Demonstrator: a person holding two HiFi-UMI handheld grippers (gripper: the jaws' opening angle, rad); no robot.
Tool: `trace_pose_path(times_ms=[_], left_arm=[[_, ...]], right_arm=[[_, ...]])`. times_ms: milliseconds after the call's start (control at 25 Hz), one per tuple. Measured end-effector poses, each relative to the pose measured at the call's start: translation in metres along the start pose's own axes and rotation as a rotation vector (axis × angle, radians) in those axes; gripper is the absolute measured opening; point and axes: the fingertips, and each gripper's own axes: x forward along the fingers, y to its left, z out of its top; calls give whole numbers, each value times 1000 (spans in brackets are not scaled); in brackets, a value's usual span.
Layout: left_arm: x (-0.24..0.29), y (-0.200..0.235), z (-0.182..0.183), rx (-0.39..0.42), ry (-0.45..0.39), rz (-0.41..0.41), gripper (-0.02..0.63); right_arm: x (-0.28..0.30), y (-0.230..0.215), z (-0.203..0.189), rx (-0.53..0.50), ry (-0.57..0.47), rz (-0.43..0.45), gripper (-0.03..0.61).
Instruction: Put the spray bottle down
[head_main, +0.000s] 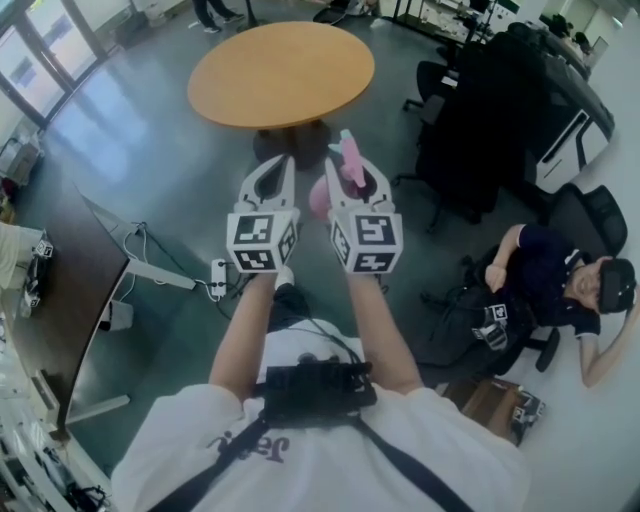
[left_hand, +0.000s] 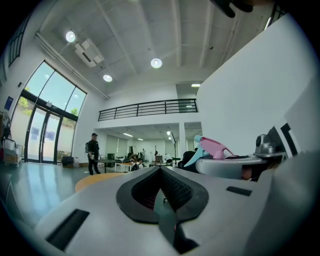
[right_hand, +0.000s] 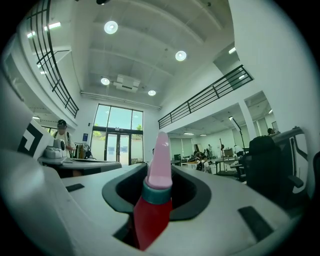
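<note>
**Right gripper** (right_hand: 159, 186): jaws clamped on the spray bottle (right_hand: 153, 212). Its red body is pinched between the pads, and its teal collar and pink head project past them. The bottle's base is cut off below the jaws, and how full it is cannot be read.

**Left gripper** (left_hand: 161, 186): jaws pressed together, nothing between them.

**Head view:** both grippers are held level, side by side, above the grey floor (head_main: 150, 170). Only the bottle's pink head and a little of its body show between the right jaws.

**Surroundings:** a round wooden table (head_main: 280, 75) stands ahead, well apart from the bottle. At right, a seated person (head_main: 545, 280) is near dark office chairs (head_main: 470, 130), whose outlines merge.
</note>
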Motion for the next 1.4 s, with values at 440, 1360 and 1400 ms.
trace_pose_path(times_ms=[440, 1360, 1400], left_arm=[[66, 33, 4, -16, -5, -49, 12], [214, 162, 15, -63, -19, -123, 12], [217, 171, 16, -83, -33, -123, 12]], right_arm=[[60, -23, 10, -14, -14, -76, 138], [250, -28, 9, -31, -5, -123, 140], [259, -24, 6, -32, 1, -120, 140]])
